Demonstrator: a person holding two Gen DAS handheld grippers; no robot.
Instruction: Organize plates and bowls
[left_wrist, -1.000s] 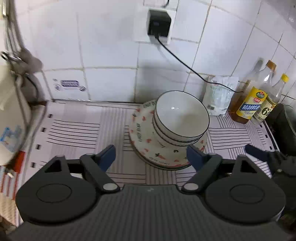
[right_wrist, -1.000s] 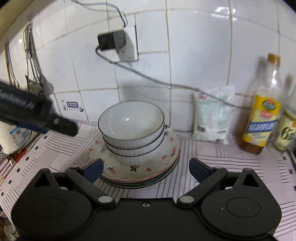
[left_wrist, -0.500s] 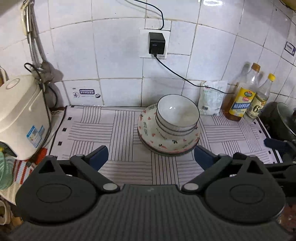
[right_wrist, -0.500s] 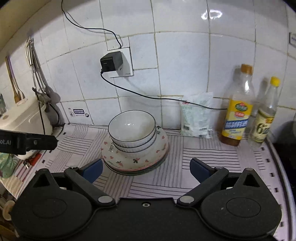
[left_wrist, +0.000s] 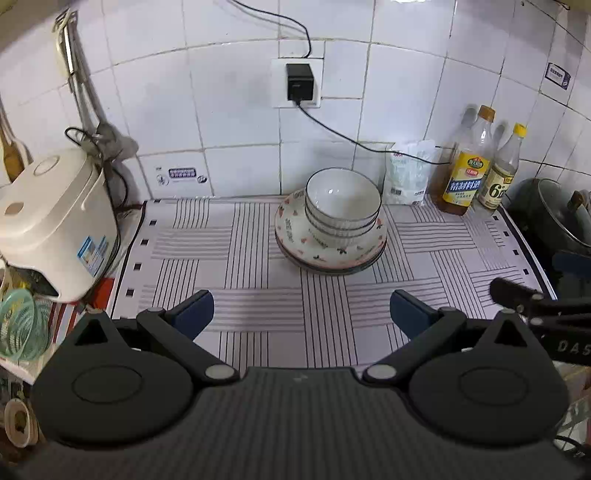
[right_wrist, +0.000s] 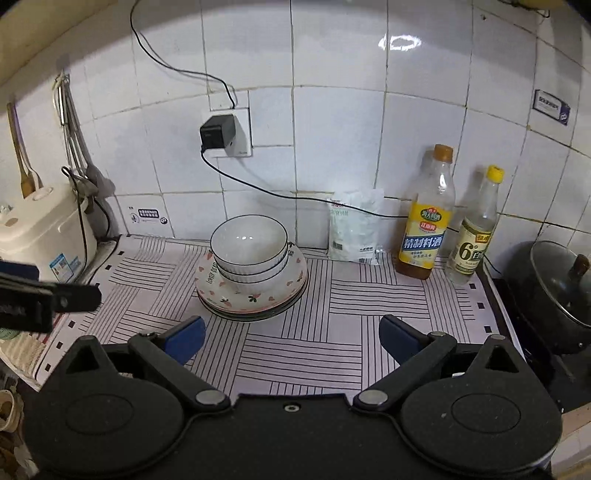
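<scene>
Stacked white bowls (left_wrist: 343, 206) (right_wrist: 249, 247) sit on a pile of floral plates (left_wrist: 291, 227) (right_wrist: 295, 278) at the back of the striped mat, near the tiled wall. My left gripper (left_wrist: 301, 310) hovers well in front of the stack, its jaws still opening, with only mat between them. My right gripper (right_wrist: 291, 332) is likewise open and holds nothing, short of the stack. One finger of the right gripper (left_wrist: 517, 295) shows at the right edge of the left wrist view. The left gripper's fingertip (right_wrist: 74, 297) shows at the left of the right wrist view.
A white rice cooker (left_wrist: 51, 221) stands at the left with a green basket (left_wrist: 18, 325) below it. A salt bag (left_wrist: 406, 177), two bottles (left_wrist: 467, 173) and a lidded pot (left_wrist: 554, 218) line the right. A charger cord (left_wrist: 351, 138) hangs across the wall.
Both grippers have drawn back and risen from the stack, which now looks smaller and farther away. The left jaws have spread wider. The stack itself has not moved.
</scene>
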